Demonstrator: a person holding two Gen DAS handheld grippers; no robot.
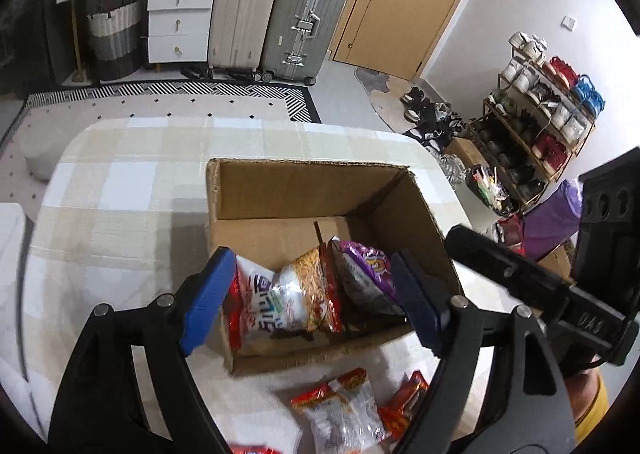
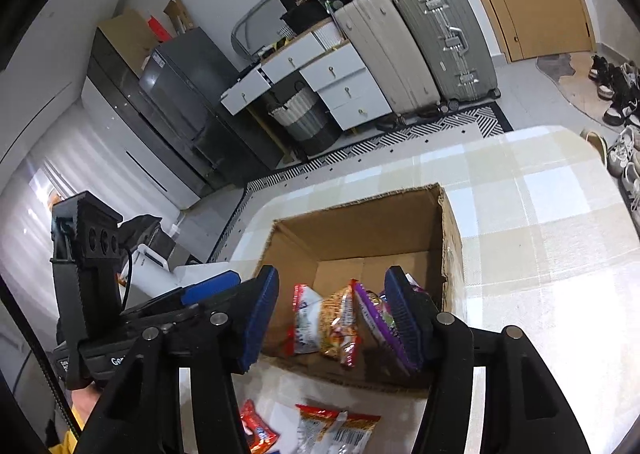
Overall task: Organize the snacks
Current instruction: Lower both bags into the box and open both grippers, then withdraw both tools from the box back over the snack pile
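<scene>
Left gripper (image 1: 312, 294): jaws open, empty — over box (image 1: 304, 182).
Right gripper (image 2: 332, 318): jaws open, empty.
Loose packets (image 1: 344, 410): table's near edge — below both grippers.

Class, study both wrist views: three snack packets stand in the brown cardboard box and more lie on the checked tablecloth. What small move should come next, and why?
Probably lower the left gripper, whose jaws stand apart and empty, toward the red-and-white snack packet lying on the checked tablecloth before the brown cardboard box: loose packets remain outside, and the box has room.

left gripper (image 1: 310, 304): black arms, blue pads, silver pivot pins; right gripper (image 2: 330, 320): same; sleeve (image 1: 592, 410): yellow
</scene>
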